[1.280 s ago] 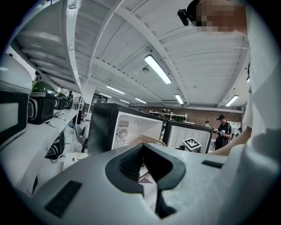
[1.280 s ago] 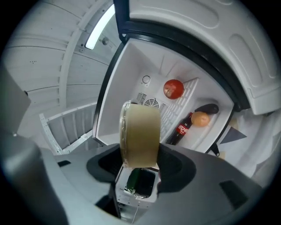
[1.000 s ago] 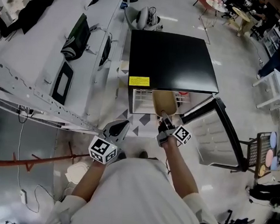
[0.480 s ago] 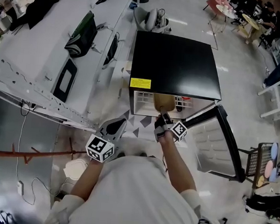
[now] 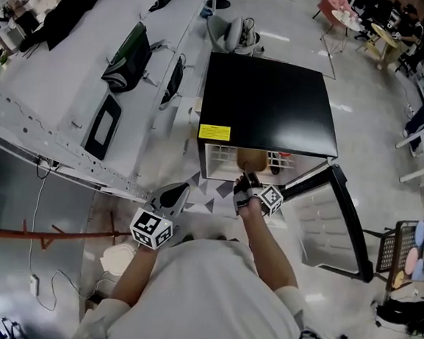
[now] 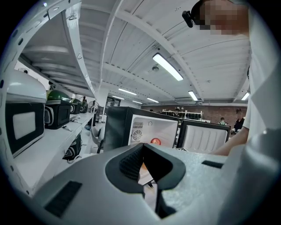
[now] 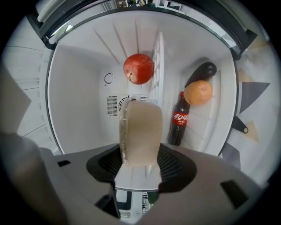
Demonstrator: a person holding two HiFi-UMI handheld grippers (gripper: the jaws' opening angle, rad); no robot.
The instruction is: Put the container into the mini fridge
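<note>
The mini fridge (image 5: 269, 104) has a black top, and its door (image 5: 326, 212) hangs open to the right. My right gripper (image 5: 250, 177) is shut on a translucent beige container (image 5: 251, 160) at the fridge's opening. In the right gripper view the container (image 7: 139, 132) stands upright between the jaws of the right gripper (image 7: 140, 154), in front of the white inside wall (image 7: 79, 88). My left gripper (image 5: 174, 196) is held back at the left, shut and empty. The left gripper (image 6: 147, 169) points toward the open mini fridge (image 6: 131, 129) from a distance.
Inside the fridge are a red apple (image 7: 138, 68), a cola bottle (image 7: 178, 119), an orange (image 7: 198, 92) and a dark oblong thing (image 7: 199, 72). A white wire shelf (image 7: 158, 70) divides the inside. A long white bench (image 5: 95, 66) with appliances runs along the left.
My right gripper has carried the container forward, from in front of the fridge into its opening. The left gripper has stayed about where it was.
</note>
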